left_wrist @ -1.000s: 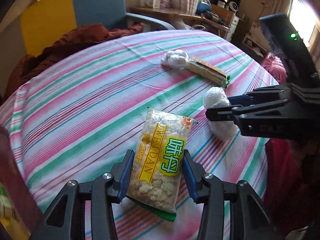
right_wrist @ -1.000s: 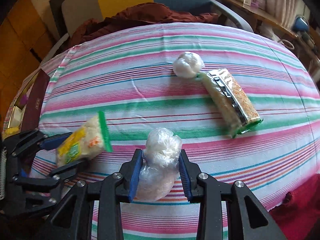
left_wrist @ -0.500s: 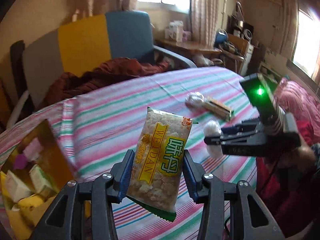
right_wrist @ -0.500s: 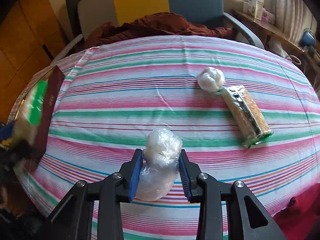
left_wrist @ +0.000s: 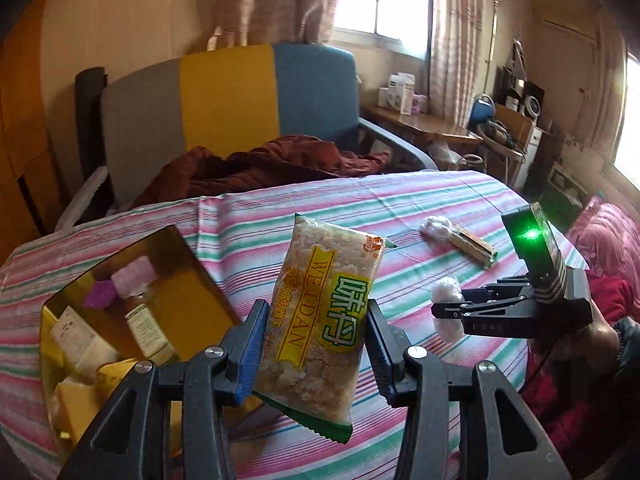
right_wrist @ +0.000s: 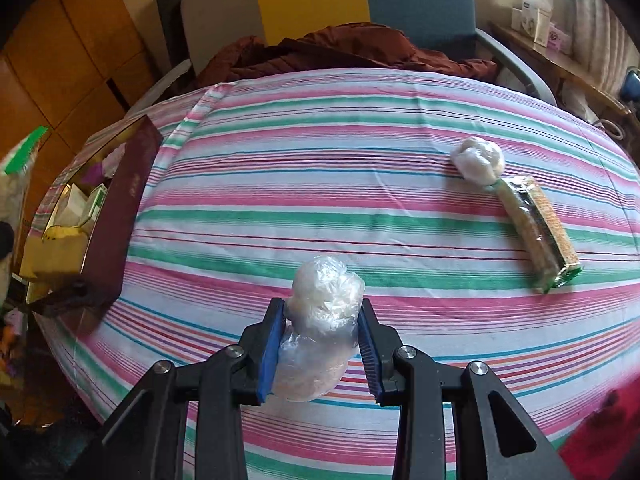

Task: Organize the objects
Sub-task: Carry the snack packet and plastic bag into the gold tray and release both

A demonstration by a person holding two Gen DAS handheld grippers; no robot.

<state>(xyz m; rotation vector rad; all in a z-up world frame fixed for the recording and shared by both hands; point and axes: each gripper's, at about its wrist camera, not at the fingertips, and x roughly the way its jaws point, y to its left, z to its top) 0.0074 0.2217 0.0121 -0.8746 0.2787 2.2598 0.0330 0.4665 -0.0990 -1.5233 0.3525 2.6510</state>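
My left gripper (left_wrist: 316, 344) is shut on a clear snack packet with a yellow and green label (left_wrist: 324, 312), held in the air beside the open box (left_wrist: 120, 320) at the table's left edge. My right gripper (right_wrist: 320, 348) is shut on a white plastic-wrapped bundle (right_wrist: 320, 320), lifted above the striped cloth; it also shows in the left wrist view (left_wrist: 448, 312). A second white bundle (right_wrist: 478, 162) and a long cracker packet (right_wrist: 536, 228) lie on the cloth at the right. The snack packet's green end (right_wrist: 24, 148) shows at the far left of the right wrist view.
The box (right_wrist: 100, 220) has a dark red outer wall and holds several small cartons and yellow packets. A striped cloth (right_wrist: 320, 200) covers the round table. A chair with a dark red jacket (right_wrist: 340, 48) stands behind the table.
My left gripper has lifted the snack packet off the cloth and swung left, beside the open box. My right gripper has risen a little with the white bundle.
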